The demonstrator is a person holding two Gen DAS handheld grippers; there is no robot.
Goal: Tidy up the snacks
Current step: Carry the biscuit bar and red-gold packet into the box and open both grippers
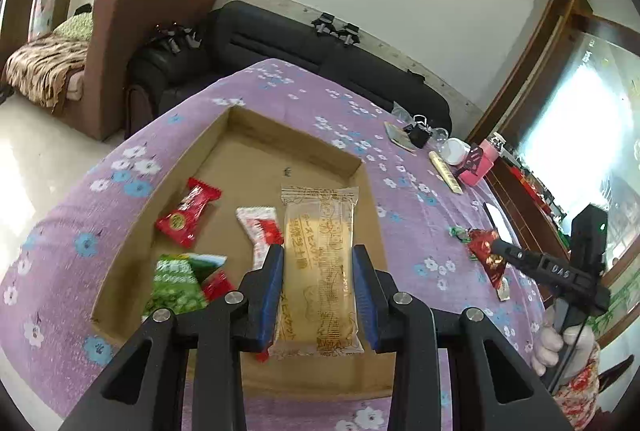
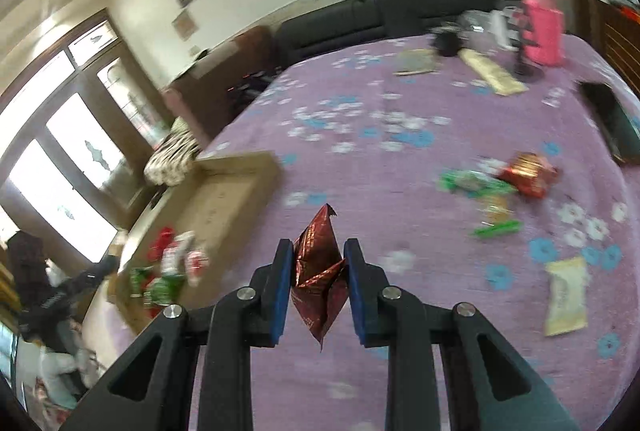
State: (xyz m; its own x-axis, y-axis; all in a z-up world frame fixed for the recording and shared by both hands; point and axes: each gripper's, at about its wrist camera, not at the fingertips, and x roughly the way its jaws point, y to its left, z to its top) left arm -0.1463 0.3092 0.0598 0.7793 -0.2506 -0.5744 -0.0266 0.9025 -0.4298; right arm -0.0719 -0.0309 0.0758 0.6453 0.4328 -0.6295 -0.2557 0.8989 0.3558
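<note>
The left wrist view looks straight down into the shallow cardboard tray (image 1: 236,167) at the centre of the frame, on the purple flowered tablecloth (image 1: 400,159). Here the snacks in it read sharply: a red packet (image 1: 188,217) at the left, a white-and-red packet (image 1: 262,231) beside it, and a green packet (image 1: 178,283) at lower left. The right wrist view shows the same tray (image 2: 224,191) only from the side at the left edge, blurred, its contents a red-and-green smear.

The right wrist view alone shows the open cloth (image 2: 380,191) with the snacks outside the tray: a green wrapper (image 2: 472,183) touching a red-gold wrapper (image 2: 528,173) at right of centre, and a pale packet (image 2: 566,295) at lower right.

The left gripper (image 1: 318,261) holds a long pale-yellow wafer packet (image 1: 318,255) narrowly between its blue pads, the packet running lengthwise up the frame past the fingertips, over the tray's floor.

The right gripper (image 2: 318,255) is clamped narrowly on a crumpled dark red foil packet (image 2: 320,271), whose tip pokes up above the fingertips, over the cloth to the right of the tray. From the left wrist view that gripper (image 1: 500,247) appears at the right edge, its tip at a red packet (image 1: 486,251).
</note>
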